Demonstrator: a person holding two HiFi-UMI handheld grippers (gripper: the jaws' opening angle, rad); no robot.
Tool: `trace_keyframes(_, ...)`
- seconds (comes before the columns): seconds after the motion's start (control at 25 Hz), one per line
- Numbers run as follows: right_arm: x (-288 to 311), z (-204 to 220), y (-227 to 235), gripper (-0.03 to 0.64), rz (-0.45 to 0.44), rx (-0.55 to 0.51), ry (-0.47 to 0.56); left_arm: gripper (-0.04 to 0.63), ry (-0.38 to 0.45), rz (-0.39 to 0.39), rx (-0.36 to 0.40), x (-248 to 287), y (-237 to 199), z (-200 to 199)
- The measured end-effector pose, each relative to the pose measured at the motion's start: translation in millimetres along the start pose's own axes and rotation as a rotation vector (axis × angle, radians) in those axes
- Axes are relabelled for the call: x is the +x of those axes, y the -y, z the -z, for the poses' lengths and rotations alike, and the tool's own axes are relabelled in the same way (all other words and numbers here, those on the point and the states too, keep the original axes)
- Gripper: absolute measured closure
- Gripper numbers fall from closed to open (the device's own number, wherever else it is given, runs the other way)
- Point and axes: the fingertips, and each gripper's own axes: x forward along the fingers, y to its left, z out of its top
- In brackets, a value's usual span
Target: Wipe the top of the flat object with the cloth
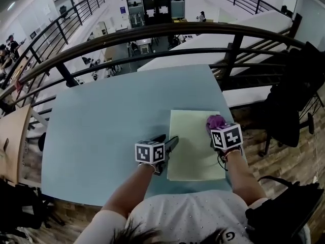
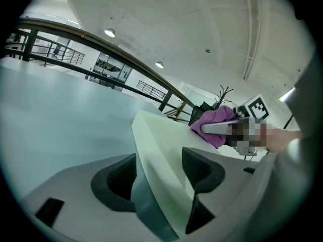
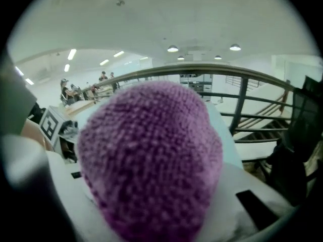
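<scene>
A pale yellow-green flat board (image 1: 195, 144) lies on the light blue table (image 1: 101, 136). My left gripper (image 1: 171, 144) is shut on the board's left edge; in the left gripper view the board (image 2: 161, 150) runs between the two dark pads (image 2: 202, 168). My right gripper (image 1: 217, 126) holds a bunched purple cloth (image 1: 215, 121) over the board's far right part. That cloth (image 3: 151, 160) fills the right gripper view and hides the jaws. The cloth (image 2: 214, 125) also shows in the left gripper view, at the board's far side.
A dark curved railing (image 1: 152, 39) runs along the table's far edge, with a drop to a lower floor behind it. A black chair (image 1: 292, 103) with dark fabric stands at the right. A wooden surface (image 1: 12, 136) is at the left.
</scene>
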Motion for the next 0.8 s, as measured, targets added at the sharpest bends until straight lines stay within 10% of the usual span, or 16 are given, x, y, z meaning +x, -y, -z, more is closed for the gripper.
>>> trace_keyframes(0.24, 37, -12, -126, 0.583, -0.397, 0.009, -0.021, 0.316, -0.002, -0.008, 0.005, 3, 0, 0)
trace_keyframes(0.8, 30, 25, -73, 0.583, -0.067, -0.293, -0.16, 0.316, 0.01, -0.012, 0.008, 4, -6, -1)
